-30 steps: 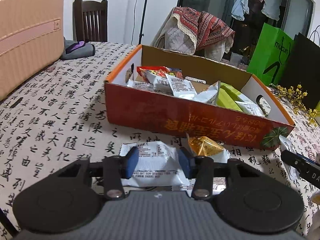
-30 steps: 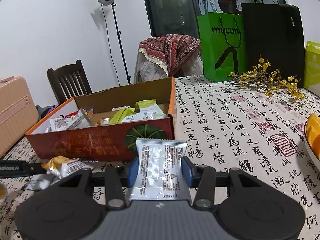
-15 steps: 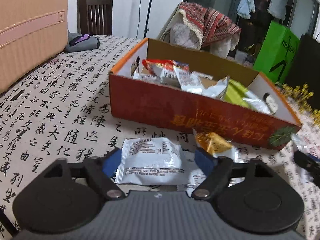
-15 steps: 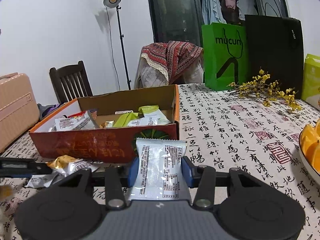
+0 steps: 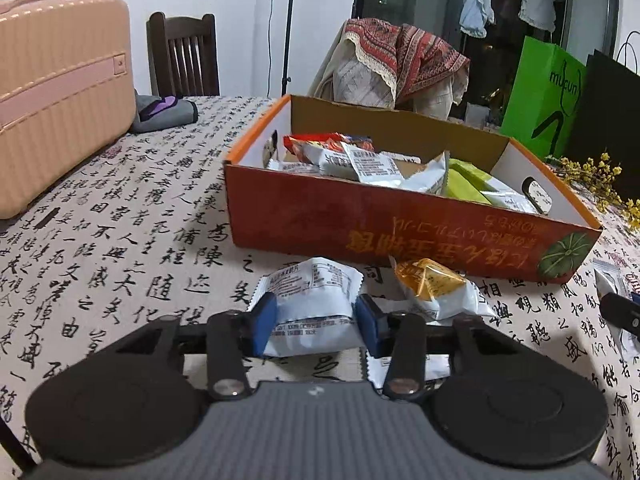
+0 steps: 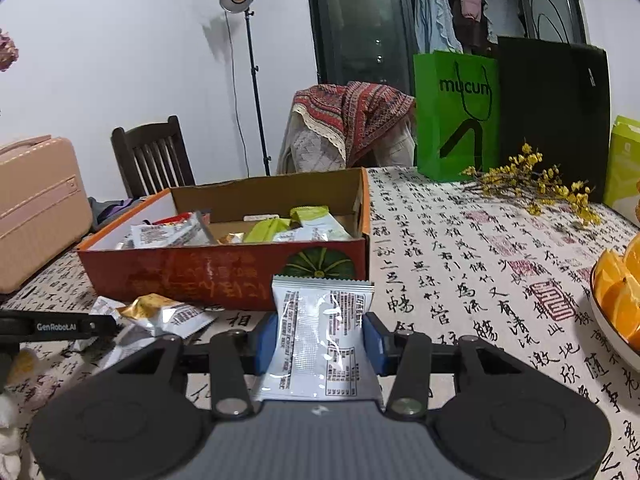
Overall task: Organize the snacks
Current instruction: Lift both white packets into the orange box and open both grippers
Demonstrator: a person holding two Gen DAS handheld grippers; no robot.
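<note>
An orange cardboard box (image 5: 400, 232) holds several snack packets; it also shows in the right wrist view (image 6: 224, 272). My left gripper (image 5: 316, 322) is shut on a white snack packet (image 5: 312, 296) at the tablecloth, in front of the box. A yellow-topped packet (image 5: 436, 286) lies just right of it, over another white packet. My right gripper (image 6: 318, 340) is shut on an upright white snack packet (image 6: 320, 336), held above the table near the box's right front corner. The yellow packet (image 6: 160, 314) also lies at the left in the right wrist view.
A pink suitcase (image 5: 60, 96) stands at the left. A green bag (image 6: 456, 116), a black bag (image 6: 556, 116) and yellow flowers (image 6: 532, 184) are at the back right. A bowl of orange slices (image 6: 620, 296) sits at the right edge.
My left gripper opened wide half a second ago and has now closed on the white packet. My right gripper has risen slightly with its packet still held.
</note>
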